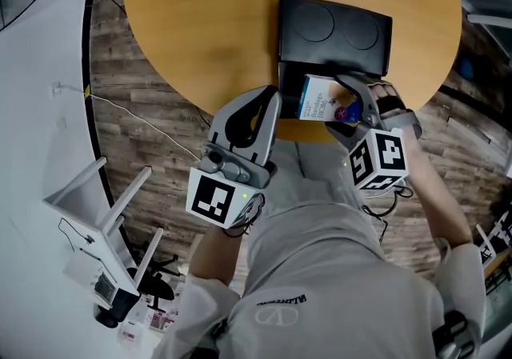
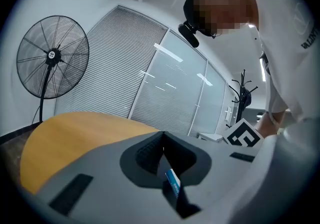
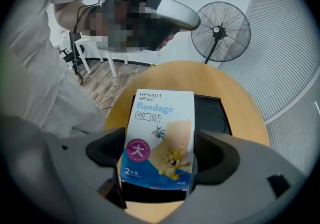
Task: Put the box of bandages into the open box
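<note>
1 box of bandages [image 3: 159, 138] clamped between right gripper [image 3: 159, 152] fingers | left gripper [image 2: 163, 139] fingers closed

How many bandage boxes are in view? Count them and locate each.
1. The bandage box is clamped in the right gripper, over the open black box on the table; any inside that box would be hidden.

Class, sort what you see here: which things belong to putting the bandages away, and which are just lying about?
Belongs to the job:
bandage box, clamped in the right gripper
black open box

Just about:
standing fan
coat stand
left gripper, shut and empty
</note>
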{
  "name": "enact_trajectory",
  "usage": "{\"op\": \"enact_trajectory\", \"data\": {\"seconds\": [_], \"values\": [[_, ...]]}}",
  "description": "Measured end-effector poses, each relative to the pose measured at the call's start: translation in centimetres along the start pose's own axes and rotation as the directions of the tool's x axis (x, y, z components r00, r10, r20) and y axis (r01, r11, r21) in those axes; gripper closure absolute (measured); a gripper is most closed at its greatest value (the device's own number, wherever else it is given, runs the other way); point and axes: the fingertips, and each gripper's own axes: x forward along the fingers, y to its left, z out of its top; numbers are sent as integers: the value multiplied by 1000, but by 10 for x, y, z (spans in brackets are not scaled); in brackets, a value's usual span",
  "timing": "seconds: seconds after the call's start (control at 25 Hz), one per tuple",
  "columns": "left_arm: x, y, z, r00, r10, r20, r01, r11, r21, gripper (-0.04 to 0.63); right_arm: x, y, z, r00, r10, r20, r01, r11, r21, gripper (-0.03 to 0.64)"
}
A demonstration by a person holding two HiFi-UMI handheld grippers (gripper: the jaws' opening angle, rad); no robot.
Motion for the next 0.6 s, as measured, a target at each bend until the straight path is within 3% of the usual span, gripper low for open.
{"op": "enact_trajectory", "data": {"seconds": [0.28, 0.6], "values": [[3, 3, -2, 1000, 2, -11, -2, 1000, -13, 589, 10, 1, -7, 999, 39, -27, -39, 999, -1, 178], [4, 7, -5, 1000, -8, -13, 7, 1000, -15, 589, 18, -4, -7, 999, 27, -18, -26, 999, 27, 178]]}}
